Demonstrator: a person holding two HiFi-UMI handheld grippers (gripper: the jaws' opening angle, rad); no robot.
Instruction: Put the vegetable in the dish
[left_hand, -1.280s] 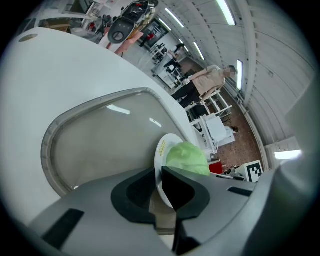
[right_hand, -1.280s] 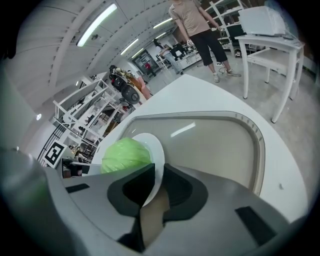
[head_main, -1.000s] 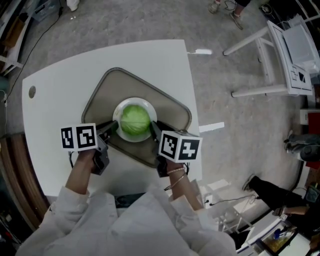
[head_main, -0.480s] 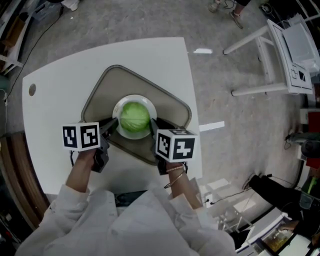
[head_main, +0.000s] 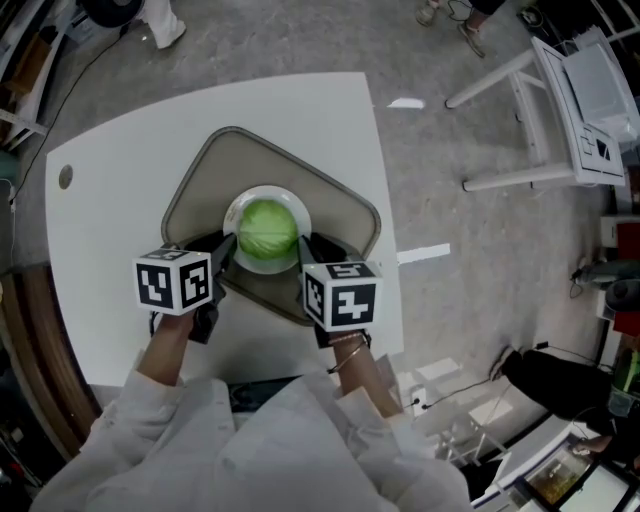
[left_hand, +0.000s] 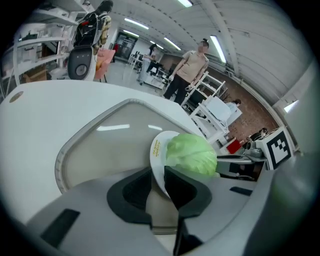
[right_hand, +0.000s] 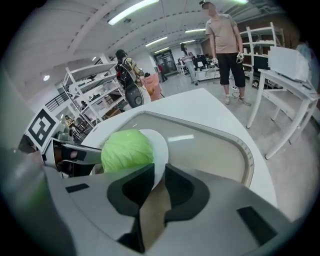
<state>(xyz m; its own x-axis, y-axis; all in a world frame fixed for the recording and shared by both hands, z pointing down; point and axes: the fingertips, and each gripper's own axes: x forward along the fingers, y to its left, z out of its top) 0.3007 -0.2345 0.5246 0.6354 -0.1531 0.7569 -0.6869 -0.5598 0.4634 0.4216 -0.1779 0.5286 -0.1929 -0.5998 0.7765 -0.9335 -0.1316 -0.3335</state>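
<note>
A green cabbage lies in a white dish on a grey tray. My left gripper is at the dish's left rim. Its jaws have just been opening: the rim stands between them with a gap beside it, so the left gripper is open around it. My right gripper is at the opposite rim. In the right gripper view the right gripper is shut on the dish, with the cabbage just beyond. The cabbage rests in the dish.
The tray sits on a white table whose right edge runs close to my right hand. A white frame stand is on the floor to the right. A person stands beyond the table's far side.
Both marker cubes have rolled inward, so both wrists have turned. The dish with the cabbage has shifted slightly up in the head view and stays on the tray.
</note>
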